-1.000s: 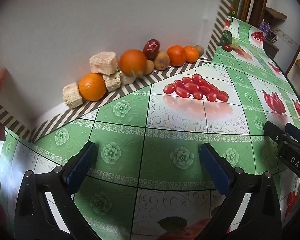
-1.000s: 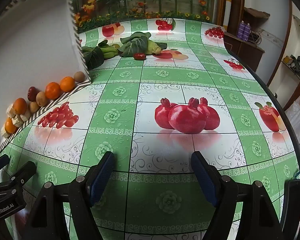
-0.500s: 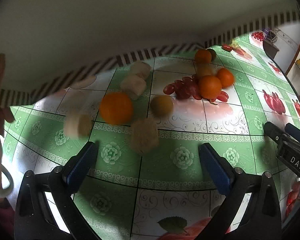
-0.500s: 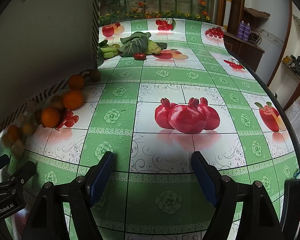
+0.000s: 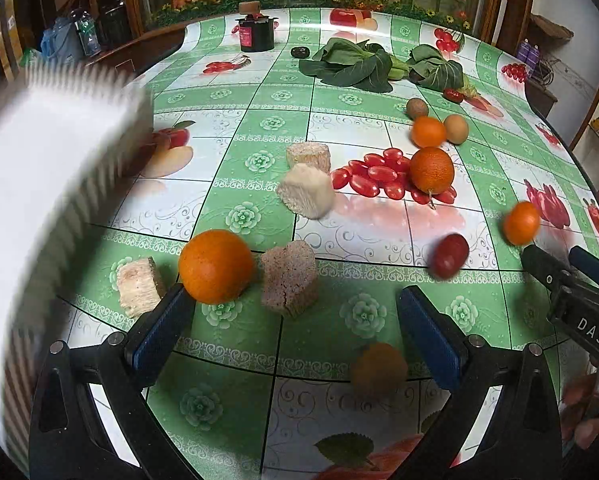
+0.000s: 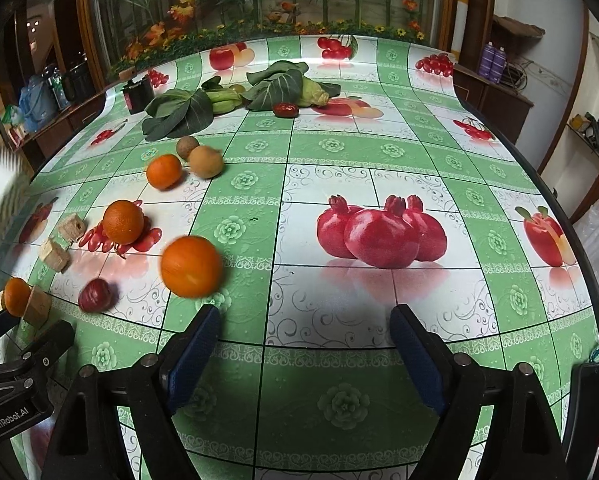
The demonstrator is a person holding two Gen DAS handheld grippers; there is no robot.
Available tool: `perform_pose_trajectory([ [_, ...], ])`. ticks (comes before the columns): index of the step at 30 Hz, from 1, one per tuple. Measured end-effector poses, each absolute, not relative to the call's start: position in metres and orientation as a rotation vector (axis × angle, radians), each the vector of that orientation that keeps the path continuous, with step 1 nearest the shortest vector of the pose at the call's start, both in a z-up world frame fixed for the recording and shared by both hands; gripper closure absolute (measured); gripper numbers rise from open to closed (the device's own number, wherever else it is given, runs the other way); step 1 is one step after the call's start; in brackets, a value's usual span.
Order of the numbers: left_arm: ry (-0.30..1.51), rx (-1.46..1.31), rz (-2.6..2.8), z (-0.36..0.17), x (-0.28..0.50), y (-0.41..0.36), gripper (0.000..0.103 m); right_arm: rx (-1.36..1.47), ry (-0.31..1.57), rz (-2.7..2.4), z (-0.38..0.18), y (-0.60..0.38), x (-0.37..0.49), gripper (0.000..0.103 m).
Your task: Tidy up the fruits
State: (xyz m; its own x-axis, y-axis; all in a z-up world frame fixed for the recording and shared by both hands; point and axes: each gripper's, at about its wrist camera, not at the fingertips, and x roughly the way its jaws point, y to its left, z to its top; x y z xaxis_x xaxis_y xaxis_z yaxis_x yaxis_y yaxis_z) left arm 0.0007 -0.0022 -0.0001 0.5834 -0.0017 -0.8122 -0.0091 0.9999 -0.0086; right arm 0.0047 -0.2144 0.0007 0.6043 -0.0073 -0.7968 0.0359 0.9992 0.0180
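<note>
fruit dumped since a second ago: oranges [image 5: 215,266], red fruit [image 5: 449,255] now loose on tabletop [image 5: 259,120], some blurred, maybe rolling | we hold both jaws released, empty | sorting can start

Scattered oranges [image 6: 191,266] on tablecloth [image 6: 339,160]

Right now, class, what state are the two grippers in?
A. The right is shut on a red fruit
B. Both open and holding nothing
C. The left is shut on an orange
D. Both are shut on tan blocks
B: the left gripper and the right gripper both show wide-apart fingers with only tablecloth between them.
</note>
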Motion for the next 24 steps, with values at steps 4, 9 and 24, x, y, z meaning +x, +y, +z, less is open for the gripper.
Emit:
perform_pose_trajectory([
  [4,0.948,-0.012,0.004,0.001,0.001,-0.001,0.000,0.029,0.923,-0.006,0.000,-0.216,0.006,0.016],
  [9,0.948,-0.012,0.004,0.001,0.001,-0.001,0.000,0.012,0.937,0.078,0.007,-0.216,-0.003,0.036],
  [24,0.947,-0.012,0.004,0.001,0.000,-0.001,0.000,-0.048,0.893,0.230,0.028,-0.208,-0.031,0.041],
])
